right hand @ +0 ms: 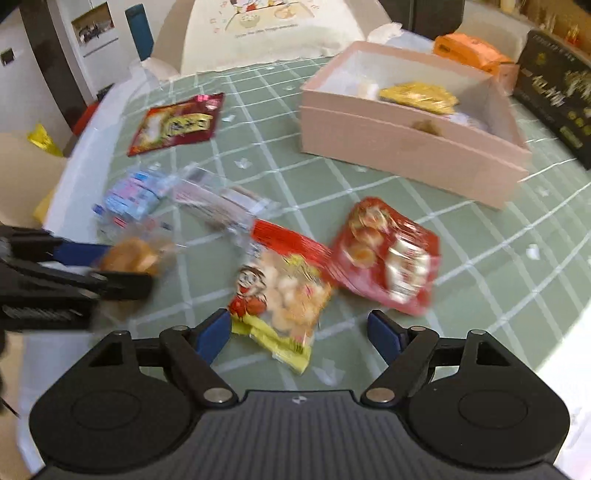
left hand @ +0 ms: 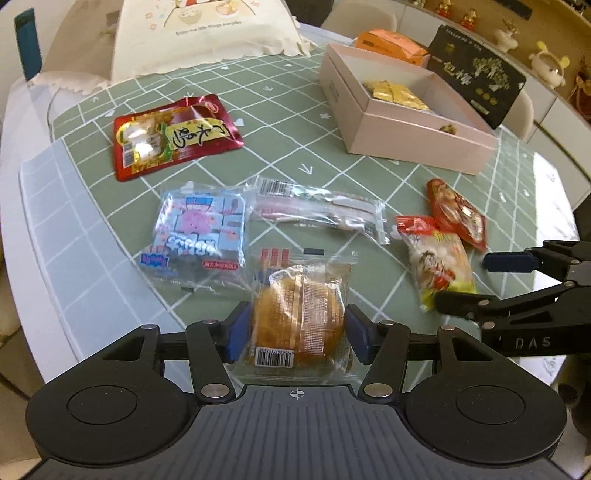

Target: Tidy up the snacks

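Note:
My left gripper [left hand: 298,334] is shut on a clear-wrapped golden cake [left hand: 301,317], its blue pads pressing both sides; the cake also shows in the right wrist view [right hand: 129,254]. My right gripper [right hand: 299,332] is open, its jaws on either side of a red-and-yellow cartoon snack bag [right hand: 284,295] on the table. That bag shows in the left wrist view [left hand: 437,258]. A pink open box [left hand: 402,110] holds yellow packets [left hand: 397,94]. A red snack bag [right hand: 391,254] lies to the right of the cartoon bag.
On the green checked tablecloth [left hand: 295,140] lie a large red packet [left hand: 173,134], a blue-pink packet [left hand: 199,236] and a long clear packet [left hand: 317,210]. An orange box [left hand: 391,44] and a black box [left hand: 476,70] stand behind the pink box. A cream cloth-covered object [left hand: 203,33] is at the back.

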{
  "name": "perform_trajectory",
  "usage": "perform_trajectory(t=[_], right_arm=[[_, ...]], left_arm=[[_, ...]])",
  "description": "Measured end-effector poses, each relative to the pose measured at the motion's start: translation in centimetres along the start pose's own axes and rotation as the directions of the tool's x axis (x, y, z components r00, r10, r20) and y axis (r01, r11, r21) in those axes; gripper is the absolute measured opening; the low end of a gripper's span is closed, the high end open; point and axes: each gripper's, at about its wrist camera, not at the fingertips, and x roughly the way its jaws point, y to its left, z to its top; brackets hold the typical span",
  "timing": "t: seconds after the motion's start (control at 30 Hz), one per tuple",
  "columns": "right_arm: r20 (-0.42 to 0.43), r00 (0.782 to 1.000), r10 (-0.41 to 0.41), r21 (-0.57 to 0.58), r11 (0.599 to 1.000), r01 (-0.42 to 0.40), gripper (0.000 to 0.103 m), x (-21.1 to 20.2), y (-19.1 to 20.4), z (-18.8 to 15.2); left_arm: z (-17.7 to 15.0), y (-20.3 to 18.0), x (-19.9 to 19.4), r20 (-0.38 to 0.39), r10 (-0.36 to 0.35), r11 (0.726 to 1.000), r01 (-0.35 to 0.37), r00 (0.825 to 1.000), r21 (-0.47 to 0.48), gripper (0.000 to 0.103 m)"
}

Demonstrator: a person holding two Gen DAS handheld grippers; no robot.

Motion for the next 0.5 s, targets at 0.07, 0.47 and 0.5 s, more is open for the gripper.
perform_trajectory(t=[0.07,0.47,0.5], right_arm=[[0.021,0.999,-0.032,-0.027,0.999,0.033,0.080,-0.5,-0.7,-0.8],[0.026,0.998,-0.058,0.003,0.998,0.058,0.057,2.1,1.6,2.6],[0.021,0.999,-0.050,-0.031,0.998,0.051,0.053,1.6,2.0,2.7]], left_arm=[[-0.4,0.1,-0.2,0.016,-0.015,1.000,0.015,1.000,-0.008,0.061],[-0.6,-1.2,0.3,0.020,-0.004,0.999,0.004,1.000,0.036,0.077],[-0.5,-1.3,0.4,0.016,-0.006,0.999,0.005,1.000,0.043,0.079]])
